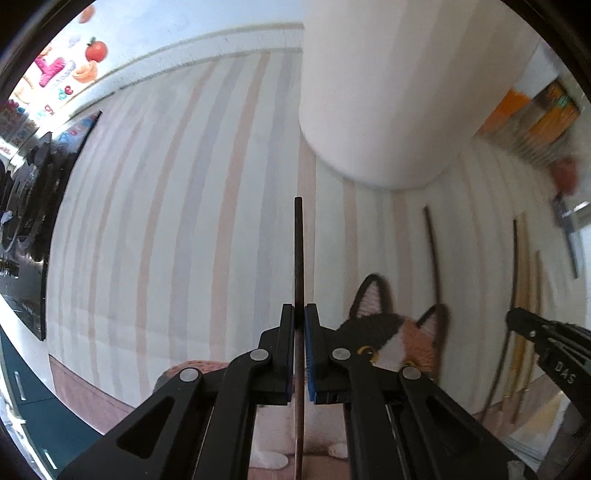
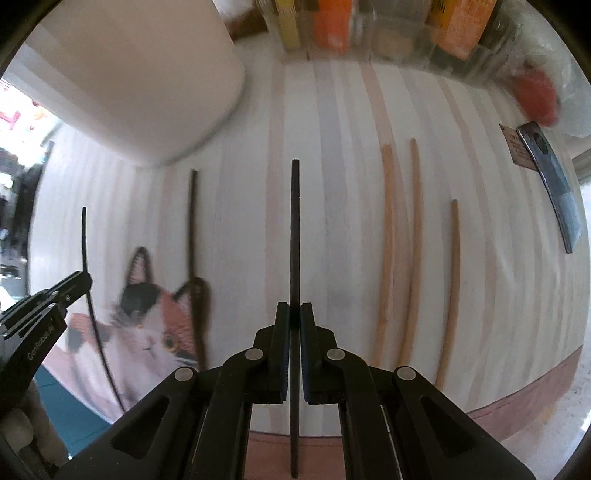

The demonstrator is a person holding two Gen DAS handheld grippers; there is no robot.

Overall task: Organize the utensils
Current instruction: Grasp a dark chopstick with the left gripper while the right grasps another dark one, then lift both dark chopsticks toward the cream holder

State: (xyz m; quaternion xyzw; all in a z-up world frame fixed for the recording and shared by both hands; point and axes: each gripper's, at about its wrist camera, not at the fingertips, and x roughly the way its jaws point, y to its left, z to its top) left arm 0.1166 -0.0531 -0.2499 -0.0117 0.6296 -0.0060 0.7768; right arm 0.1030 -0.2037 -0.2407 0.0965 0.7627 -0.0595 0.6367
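Note:
My left gripper [image 1: 300, 314] is shut on a dark brown chopstick [image 1: 298, 258], held above the striped cloth [image 1: 166, 221]. My right gripper [image 2: 294, 312] is shut on a black chopstick [image 2: 294, 229], also above the cloth. A tall white cup [image 1: 376, 92] stands ahead of the left gripper and ahead-left of the right one [image 2: 140, 74]. Another dark chopstick [image 2: 192, 229] lies on the cloth beside the cat picture. Three light wooden chopsticks [image 2: 386, 240] lie to the right. The left gripper also shows in the right wrist view [image 2: 83, 282], and the right gripper in the left wrist view [image 1: 517, 319].
The cloth carries a calico cat picture [image 2: 147, 325]. A dark flat tool [image 2: 554, 184] lies at the far right. Clear boxes with orange packets [image 2: 388, 29] and a red object [image 2: 535, 96] stand along the back. A black stove [image 1: 33, 221] is at the left.

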